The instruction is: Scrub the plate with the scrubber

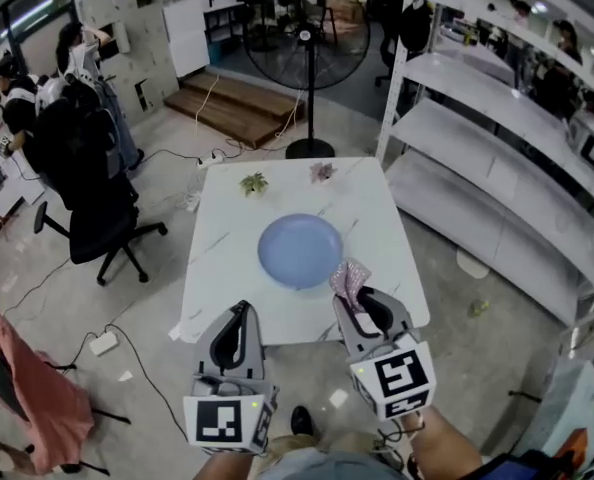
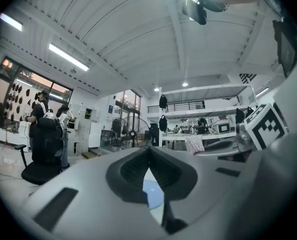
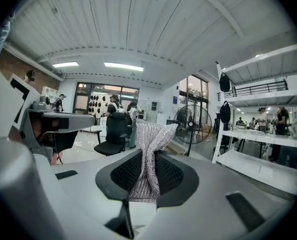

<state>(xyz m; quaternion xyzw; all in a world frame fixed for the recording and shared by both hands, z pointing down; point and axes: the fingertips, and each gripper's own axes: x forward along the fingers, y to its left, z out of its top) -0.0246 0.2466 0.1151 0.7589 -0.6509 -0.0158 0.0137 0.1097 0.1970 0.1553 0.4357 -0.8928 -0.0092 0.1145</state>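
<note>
- On the white marble-patterned rectangular table, the round pale-blue plate lies centred, with neither tool touching it.
- Left gripper: its 2 jaws are together, with nothing between them.
- Right gripper: jaws clamped on the silvery mesh scrubber, by the plate's near rim.
- Step in hand: approach, judged. Next move: lower the scrubber onto the plate and rub.
</note>
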